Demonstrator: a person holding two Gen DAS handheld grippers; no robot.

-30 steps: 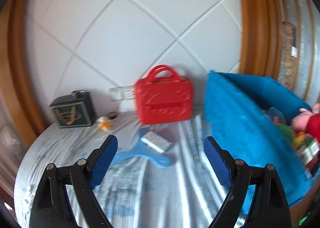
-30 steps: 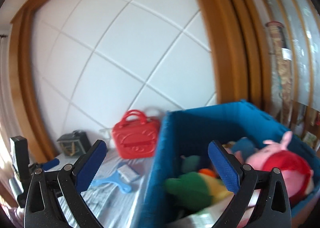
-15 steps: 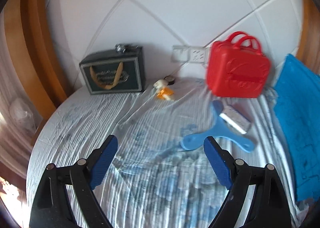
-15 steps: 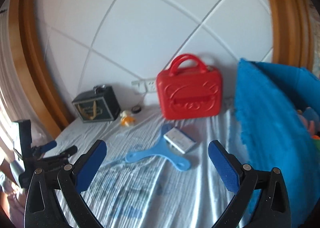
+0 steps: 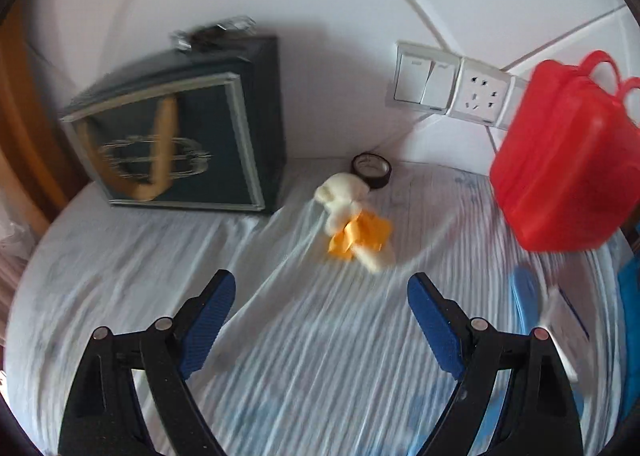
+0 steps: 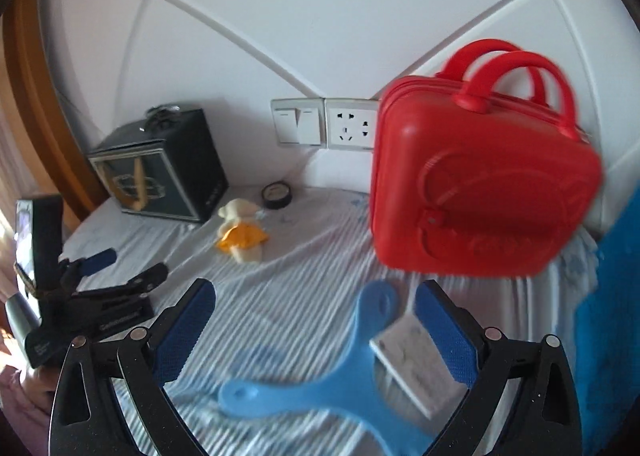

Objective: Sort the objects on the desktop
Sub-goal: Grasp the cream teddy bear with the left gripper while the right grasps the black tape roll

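My left gripper (image 5: 322, 314) is open and empty, a short way in front of a small cream and yellow plush toy (image 5: 354, 226) lying on the striped cloth. My right gripper (image 6: 314, 330) is open and empty, low over a blue three-armed plastic piece (image 6: 340, 380) with a small white box (image 6: 416, 368) resting on it by the right finger. A red toy suitcase (image 6: 476, 192) stands against the wall; it also shows in the left wrist view (image 5: 560, 172). The plush also shows in the right wrist view (image 6: 240, 232). The left gripper shows at the right wrist view's left edge (image 6: 100, 280).
A dark gift box (image 5: 176, 136) stands at the back left, with a black tape roll (image 5: 371, 170) by the wall near the plush. A switch and socket plate (image 5: 452, 84) is on the wall. A blue fabric bin (image 6: 608, 328) stands at the right edge.
Both grippers have swung left away from the blue bin and moved in closer. The left one now faces the plush; the right one hovers over the blue piece and white box.
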